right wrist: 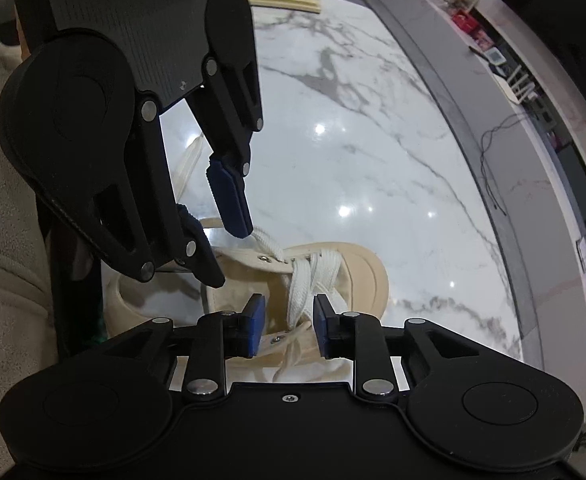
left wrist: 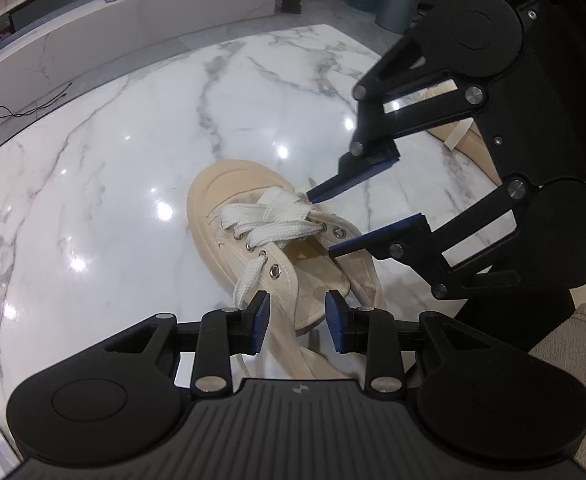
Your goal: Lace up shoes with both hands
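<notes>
Low in the middle of the left wrist view, my left gripper (left wrist: 297, 326) has its jaws apart, and nothing is pinched between the blue pads. One lace (left wrist: 247, 280) end runs down just beside the left pad; I cannot tell if it touches. Above that, at frame centre, the beige shoe (left wrist: 229, 204) sits on the marble table (left wrist: 113, 160), toe pointing to the upper left, laces crossed over the lower eyelets and the upper eyelets bare. From the right edge my right gripper (left wrist: 319, 224) reaches in, jaws apart, its upper fingertip at the lace crossing near the right-hand eyelets; whether it touches the lace I cannot say.

Seen from the right wrist view, the right gripper (right wrist: 289, 326) sits low at centre with its pads parted and clear of the lace (right wrist: 301, 292) that passes between them. My left gripper (right wrist: 231, 258) comes down from the upper left, jaws apart, over the shoe (right wrist: 357, 268) opening. A second shoe (left wrist: 469, 148) lies behind the right gripper, mostly hidden.
</notes>
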Tool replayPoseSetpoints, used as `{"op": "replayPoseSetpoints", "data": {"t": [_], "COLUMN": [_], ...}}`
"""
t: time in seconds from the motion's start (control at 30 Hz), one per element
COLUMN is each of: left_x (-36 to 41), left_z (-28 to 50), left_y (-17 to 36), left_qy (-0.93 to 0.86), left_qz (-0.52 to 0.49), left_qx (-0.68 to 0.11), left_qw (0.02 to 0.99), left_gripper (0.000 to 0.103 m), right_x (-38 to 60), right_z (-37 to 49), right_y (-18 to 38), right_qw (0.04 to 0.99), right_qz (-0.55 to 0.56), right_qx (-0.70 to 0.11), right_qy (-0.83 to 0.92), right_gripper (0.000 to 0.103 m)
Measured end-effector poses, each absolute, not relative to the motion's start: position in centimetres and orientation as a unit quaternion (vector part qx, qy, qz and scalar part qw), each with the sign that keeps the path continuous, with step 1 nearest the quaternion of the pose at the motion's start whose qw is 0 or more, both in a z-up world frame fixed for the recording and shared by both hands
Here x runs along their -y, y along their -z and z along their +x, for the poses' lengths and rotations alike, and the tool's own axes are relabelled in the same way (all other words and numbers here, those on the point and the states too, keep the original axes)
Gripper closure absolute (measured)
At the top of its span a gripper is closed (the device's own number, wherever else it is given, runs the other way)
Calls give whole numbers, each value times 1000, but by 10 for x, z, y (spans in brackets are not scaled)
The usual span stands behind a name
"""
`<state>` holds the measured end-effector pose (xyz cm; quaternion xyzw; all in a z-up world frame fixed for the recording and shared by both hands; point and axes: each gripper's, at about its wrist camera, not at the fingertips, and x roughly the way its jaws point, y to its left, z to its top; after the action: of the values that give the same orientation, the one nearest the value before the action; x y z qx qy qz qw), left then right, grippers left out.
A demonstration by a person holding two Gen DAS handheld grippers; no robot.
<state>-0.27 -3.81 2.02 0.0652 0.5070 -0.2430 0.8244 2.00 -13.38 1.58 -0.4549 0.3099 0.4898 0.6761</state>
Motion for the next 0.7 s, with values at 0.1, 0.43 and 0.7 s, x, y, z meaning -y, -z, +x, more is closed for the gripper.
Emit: {"op": "replayPoseSetpoints", "data": {"t": [0.1, 0.43, 0.7], "left_x": [39, 42, 44], "left_z": [-3, 0, 2], "left_y": [-22, -23, -24], "left_qy": [243, 233, 230], "left_qz": [63, 61, 56], "left_qx": [-501, -497, -497], "left_qw": [828, 834, 835], "left_gripper": [74, 73, 64], "right_x": [142, 178, 202], "right_z": [23, 33, 55], "right_y": [-17, -17, -11], "right_qw": [694, 791, 835], "right_qz": [-423, -278, -178], "right_qx": [-320, -338, -382], "right_qy": [-486, -428, -353], "right_gripper": [80, 75, 74]}}
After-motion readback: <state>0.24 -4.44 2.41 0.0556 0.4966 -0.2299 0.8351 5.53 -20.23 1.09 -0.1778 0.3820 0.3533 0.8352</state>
